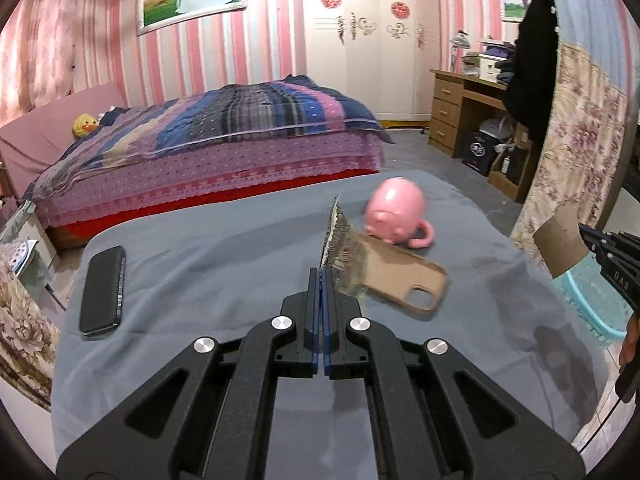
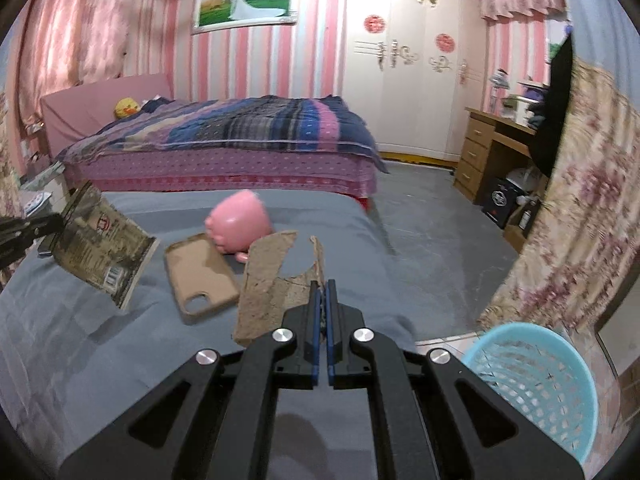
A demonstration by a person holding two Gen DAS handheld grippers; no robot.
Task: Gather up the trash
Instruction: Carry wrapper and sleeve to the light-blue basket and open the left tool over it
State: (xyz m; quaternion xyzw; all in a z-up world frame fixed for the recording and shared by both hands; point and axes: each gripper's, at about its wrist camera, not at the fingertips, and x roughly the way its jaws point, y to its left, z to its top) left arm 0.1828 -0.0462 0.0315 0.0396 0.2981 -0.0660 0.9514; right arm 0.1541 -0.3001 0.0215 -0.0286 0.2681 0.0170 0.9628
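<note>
- Trash is in both of our grips: our left gripper (image 1: 322, 276) has its jaws pinched tight on the edge of a printed wrapper (image 2: 102, 246), held clear above the grey table (image 1: 208, 256).
- Our right gripper (image 2: 323, 290) is clamped on a torn cardboard piece (image 2: 268, 284), lifted off the cloth near the table's right edge.
- Down to the right, off the table, stands the blue basket (image 2: 532, 392), its mouth open and near our right gripper.
- Risk one: the wrapper is held only by a thin edge, so a quick swing toward the basket could let it slip out.
- Risk two: the left load must cross the table, passing over the phone case (image 2: 200, 276) and the pink mug (image 2: 240, 226); carried low, it could knock the mug.
- Risk three: released wide of the rim, the cardboard may land on the floor.
- At far left the black phone (image 1: 102, 290) lies well apart, out of our path.
</note>
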